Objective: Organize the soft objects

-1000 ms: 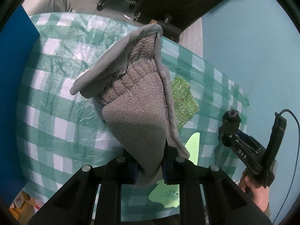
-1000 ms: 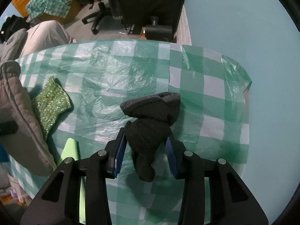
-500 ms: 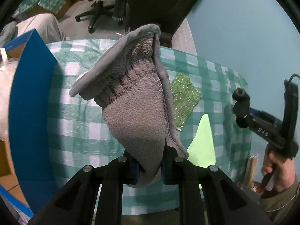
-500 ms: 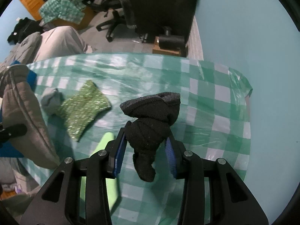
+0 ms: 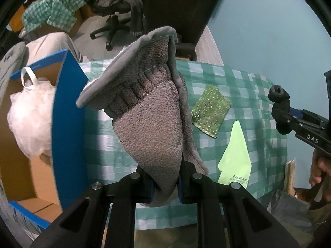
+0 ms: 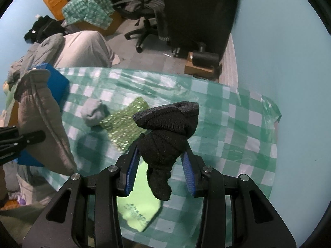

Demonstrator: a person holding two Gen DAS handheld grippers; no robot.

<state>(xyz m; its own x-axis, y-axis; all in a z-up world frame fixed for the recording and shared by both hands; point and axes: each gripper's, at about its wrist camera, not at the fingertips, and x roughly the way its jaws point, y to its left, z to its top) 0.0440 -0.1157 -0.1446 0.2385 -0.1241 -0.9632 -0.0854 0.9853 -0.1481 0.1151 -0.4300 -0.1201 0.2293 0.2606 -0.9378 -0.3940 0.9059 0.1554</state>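
Showing two soft items held clear above the checked tablecloth point(image 6: 238, 111), presumably so that each can be carried to the blue box point(image 5: 68, 111) at 9 o'clock, where a white mesh puff point(image 5: 29, 119) is stored. The left gripper point(image 5: 165, 183) is closed on a grey fleece glove point(image 5: 153, 111), pinched at its lower tip, cuff uppermost. The right gripper point(image 6: 160, 171) is clamped on a bundled black sock point(image 6: 165, 136). A green sparkly cloth point(image 5: 210, 111) lies at 2 o'clock.
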